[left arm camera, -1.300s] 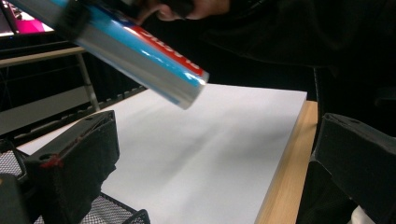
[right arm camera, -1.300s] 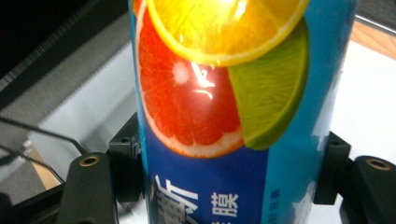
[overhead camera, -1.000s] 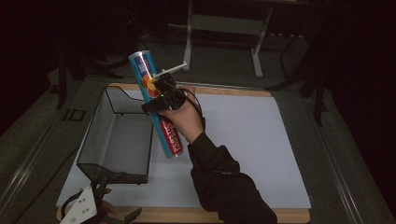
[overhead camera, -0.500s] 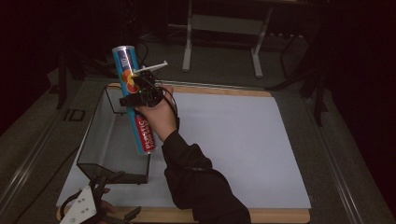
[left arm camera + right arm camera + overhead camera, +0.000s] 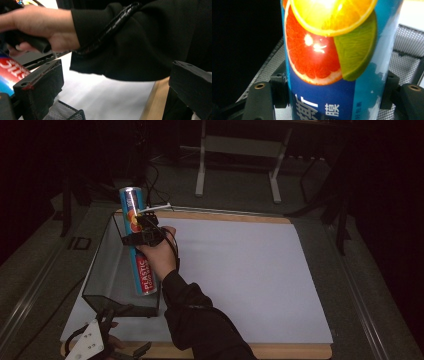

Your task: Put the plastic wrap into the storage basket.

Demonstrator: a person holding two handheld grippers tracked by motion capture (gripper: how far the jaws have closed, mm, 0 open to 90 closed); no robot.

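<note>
mesh basket (image 5: 107, 270) on the mat's (image 5: 240, 270) left edge, tube (image 5: 138, 247) seemingly above it

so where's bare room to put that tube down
The white mat right of the right gripper is bare. The mesh basket under the tube looks bare too. It is crowded by the left gripper.

Blue tube (image 5: 137, 242) with red label band, white lettering, orange and green citrus slices; black mesh basket (image 5: 102, 270); white mat (image 5: 240, 275); black sleeve (image 5: 200, 325).
</note>
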